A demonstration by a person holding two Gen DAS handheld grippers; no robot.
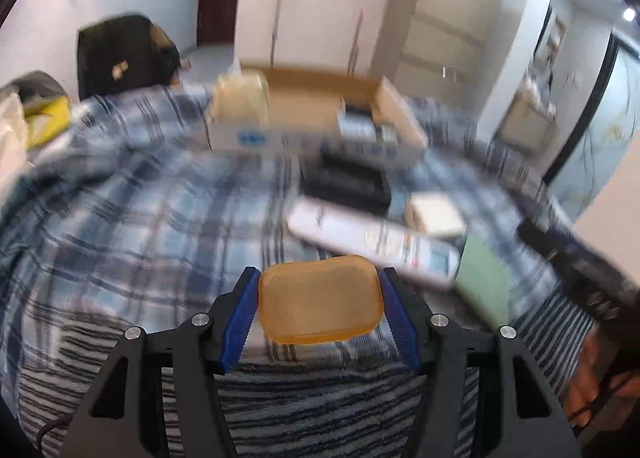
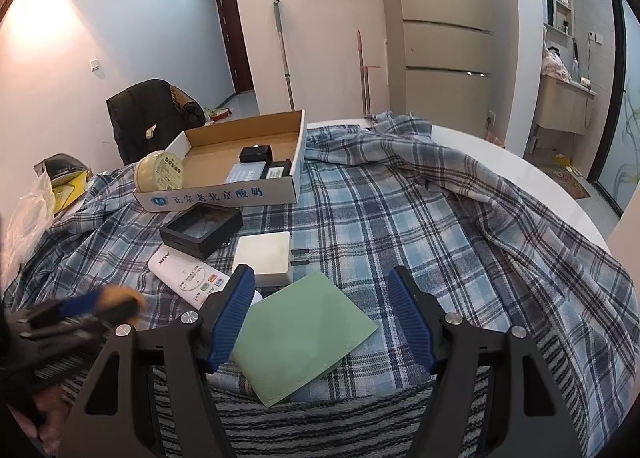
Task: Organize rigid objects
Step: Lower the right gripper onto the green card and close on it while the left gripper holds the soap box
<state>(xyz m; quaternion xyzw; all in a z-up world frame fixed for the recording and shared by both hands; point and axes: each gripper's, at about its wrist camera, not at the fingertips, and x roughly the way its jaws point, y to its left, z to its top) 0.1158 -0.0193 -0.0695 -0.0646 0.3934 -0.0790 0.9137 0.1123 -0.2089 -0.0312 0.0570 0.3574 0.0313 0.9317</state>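
left gripper [image 1: 319, 300] clenched on an amber lid [image 1: 319, 299], both blue fingers [image 1: 239, 316] pressing its short sides, held up over the plaid cloth [image 1: 132, 234] on the bench, view smeared. right gripper [image 2: 322, 312] released, fingers apart over a green card [image 2: 304, 334] lying flat on the cloth, gripping nothing. judged step: carrying the lid toward the cardboard box [image 2: 224, 161] at the far side; next move likely calls for a reach forward over the clutter and a gentle set-down inside the box, in the bare patch left of the things already there. just beyond the card, a white remote [image 2: 188, 278], a white adapter [image 2: 264, 256] with its prongs sticking out, then a black tray [image 2: 200, 230], all close together between the grippers and the box. in the way: that cluster sits right on the line to the box, so the lid needs to pass above it. a round cream tub [image 2: 160, 173] leans at the box's near left corner, easily knocked. inside the box, a small black block [image 2: 256, 153] and flat packs. farther off, a dark chair [image 2: 152, 113], mop handles against the wall.
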